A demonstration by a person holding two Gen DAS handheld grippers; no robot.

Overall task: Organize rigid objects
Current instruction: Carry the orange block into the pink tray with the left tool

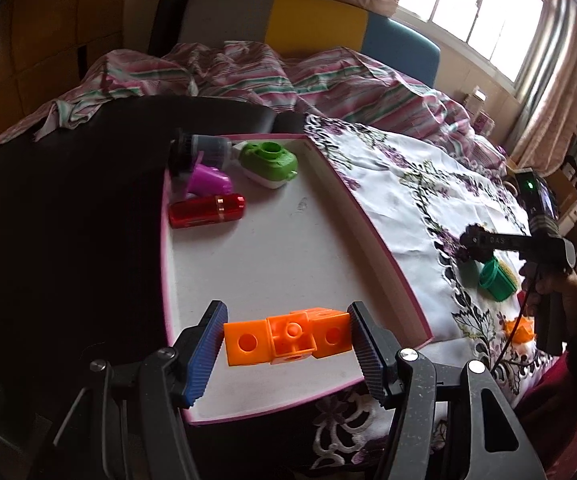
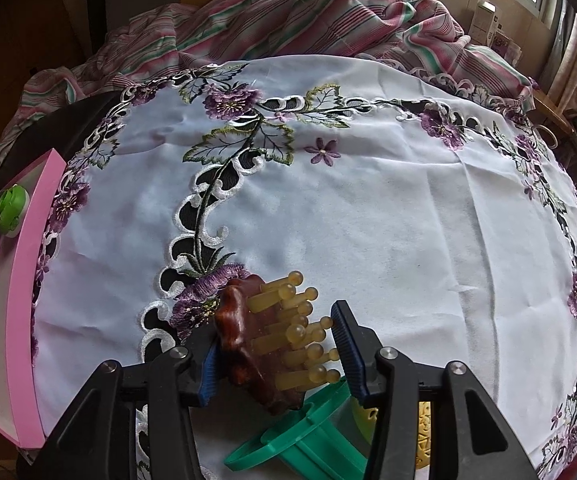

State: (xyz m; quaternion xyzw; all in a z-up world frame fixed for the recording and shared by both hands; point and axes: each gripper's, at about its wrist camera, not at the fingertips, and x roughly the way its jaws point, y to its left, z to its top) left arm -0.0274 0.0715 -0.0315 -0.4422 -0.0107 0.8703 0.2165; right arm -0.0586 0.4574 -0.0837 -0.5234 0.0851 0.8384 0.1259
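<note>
Both claws hold a thing over the bench.

The left claw [image 1: 288, 354] grips a row of orange blocks [image 1: 288, 338] between its pads, just above the near end of the pink tray [image 1: 376, 236]. At the tray's far end lie a red tube [image 1: 207, 210], a purple cup [image 1: 208, 180] and a green toy [image 1: 270, 159]. The right claw [image 2: 278, 354] is closed on a brown brush [image 2: 256, 344] with yellow pegs, above the white cloth [image 2: 368, 220], with a green holder [image 2: 308, 440] below it.
</note>
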